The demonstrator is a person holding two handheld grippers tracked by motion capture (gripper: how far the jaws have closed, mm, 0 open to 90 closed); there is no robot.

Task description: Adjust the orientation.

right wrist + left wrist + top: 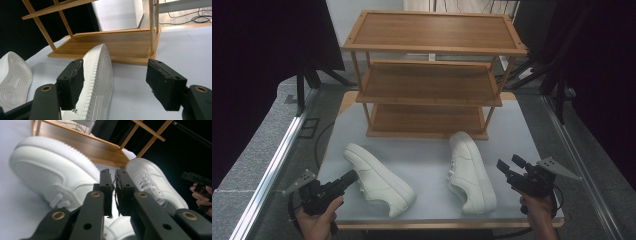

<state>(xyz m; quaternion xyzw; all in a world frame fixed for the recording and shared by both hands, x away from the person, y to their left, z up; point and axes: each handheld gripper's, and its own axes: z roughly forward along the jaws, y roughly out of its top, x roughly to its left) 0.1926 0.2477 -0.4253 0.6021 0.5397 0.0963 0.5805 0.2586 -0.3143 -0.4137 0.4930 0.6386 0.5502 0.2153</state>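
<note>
Two white sneakers lie on the pale mat [422, 155]. My left gripper [351, 176] reaches the near side of the left sneaker [379, 180]. In the left gripper view its jaws [113, 172] stand shut to a thin slit above that sneaker [50, 170], and I cannot tell whether they pinch any part of it. My right gripper [508, 162] is open, just right of the right sneaker [469, 172]. In the right gripper view [115, 67] that sneaker's ribbed sole edge [97, 75] sits beside the left pad, with a wide gap to the other pad.
A three-tier wooden shoe rack [429, 82] stands at the back of the mat, its shelves bare. A metal rail [272, 170] runs along the left side and another along the right. Dark curtains hang on both sides.
</note>
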